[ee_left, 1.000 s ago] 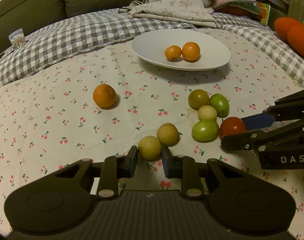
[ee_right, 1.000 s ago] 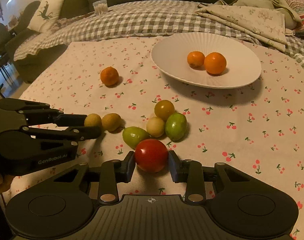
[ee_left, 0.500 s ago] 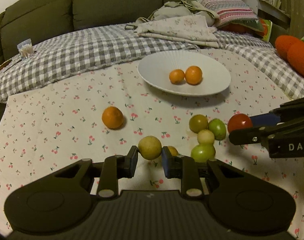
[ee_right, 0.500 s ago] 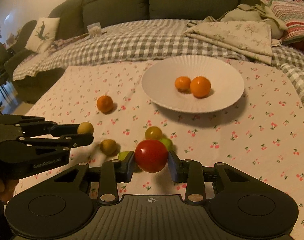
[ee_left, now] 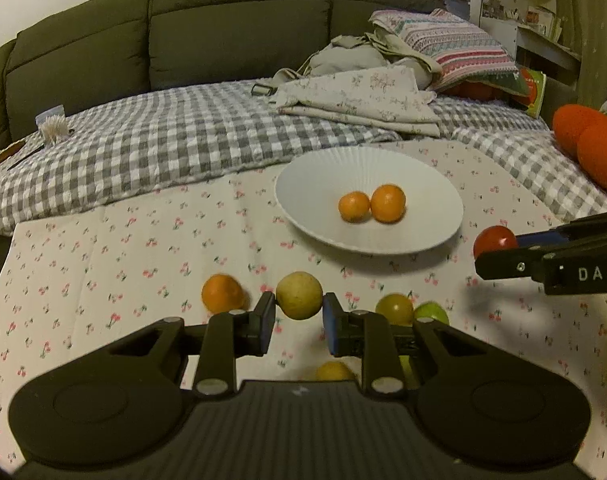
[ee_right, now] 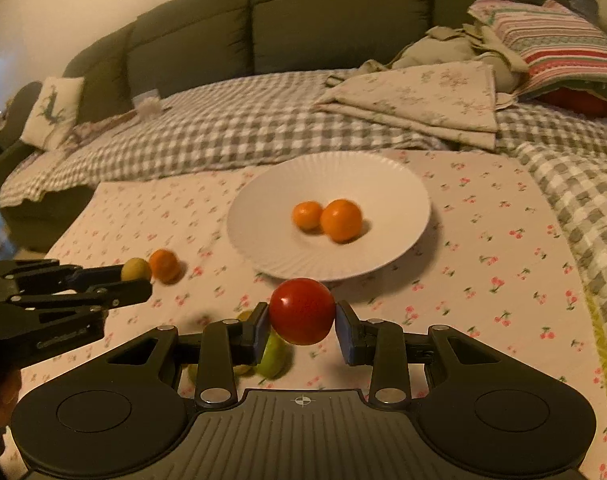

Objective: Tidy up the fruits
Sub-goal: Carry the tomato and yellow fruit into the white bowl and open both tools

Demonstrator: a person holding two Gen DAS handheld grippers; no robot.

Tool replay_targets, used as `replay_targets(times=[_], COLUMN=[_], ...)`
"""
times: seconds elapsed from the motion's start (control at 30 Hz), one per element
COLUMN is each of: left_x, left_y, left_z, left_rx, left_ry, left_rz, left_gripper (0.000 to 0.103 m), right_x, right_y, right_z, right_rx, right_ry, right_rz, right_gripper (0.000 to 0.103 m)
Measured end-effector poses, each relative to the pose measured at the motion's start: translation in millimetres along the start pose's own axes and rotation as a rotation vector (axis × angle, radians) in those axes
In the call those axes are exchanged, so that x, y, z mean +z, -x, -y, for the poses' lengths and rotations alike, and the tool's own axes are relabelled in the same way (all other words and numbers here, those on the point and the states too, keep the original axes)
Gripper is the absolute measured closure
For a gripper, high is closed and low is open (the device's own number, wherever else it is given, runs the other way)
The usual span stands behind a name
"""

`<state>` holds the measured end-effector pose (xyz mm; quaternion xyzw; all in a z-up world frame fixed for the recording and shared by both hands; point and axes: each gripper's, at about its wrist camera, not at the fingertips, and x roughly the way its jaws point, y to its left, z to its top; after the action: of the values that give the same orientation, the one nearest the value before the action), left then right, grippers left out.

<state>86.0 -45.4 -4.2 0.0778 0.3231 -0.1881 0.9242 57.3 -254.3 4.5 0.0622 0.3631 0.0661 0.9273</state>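
While both of your grippers hang above the cherry-print cloth [ee_right: 483, 240] with fruit in them, the white plate [ee_right: 387, 188] lies straight ahead of each, and that heading is what the next move turns on. The plate sits toward the far middle of the cloth, with the checked blanket [ee_left: 151, 148] and dark sofa [ee_left: 223, 32] behind it; two oranges [ee_right: 329, 218] rest touching each other near its centre, leaving the near rim and the sides bare. Your right gripper [ee_right: 302, 322] pinches the red tomato [ee_right: 302, 311] across its width, and in the right wrist view the fruit sits just short of the plate's near edge, so this hand looks the nearer one, I judge. Your left gripper [ee_left: 297, 316] clamps a yellow-green round fruit [ee_left: 299, 295], farther back and to the left of the plate. Neither fruit has a long axis to mind; both are near round. Still on the cloth: a lone orange [ee_left: 222, 293] just left of the left gripper's fingers, a small cluster of green fruit [ee_left: 411, 310] low and right of them, partly hidden by the gripper body. Nothing stands between either gripper and the plate; the risks, likely, are the two grippers crowding each other and a dropped fruit knocking the oranges.
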Motion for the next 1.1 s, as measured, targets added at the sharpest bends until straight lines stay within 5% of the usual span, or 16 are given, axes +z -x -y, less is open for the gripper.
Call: replay_targets(times=[1.1], left_x=[44], left_y=[-90], left_z=[47], left_rx=[-0.049], left_ry=[-0.15], left_rz=[0.06], left_gripper=[0.079], right_x=[39], right_y=[-62], right_z=[32], right_rx=[-0.045], right_ry=[0.03], right_rz=[0.015], right_gripper=[0.069])
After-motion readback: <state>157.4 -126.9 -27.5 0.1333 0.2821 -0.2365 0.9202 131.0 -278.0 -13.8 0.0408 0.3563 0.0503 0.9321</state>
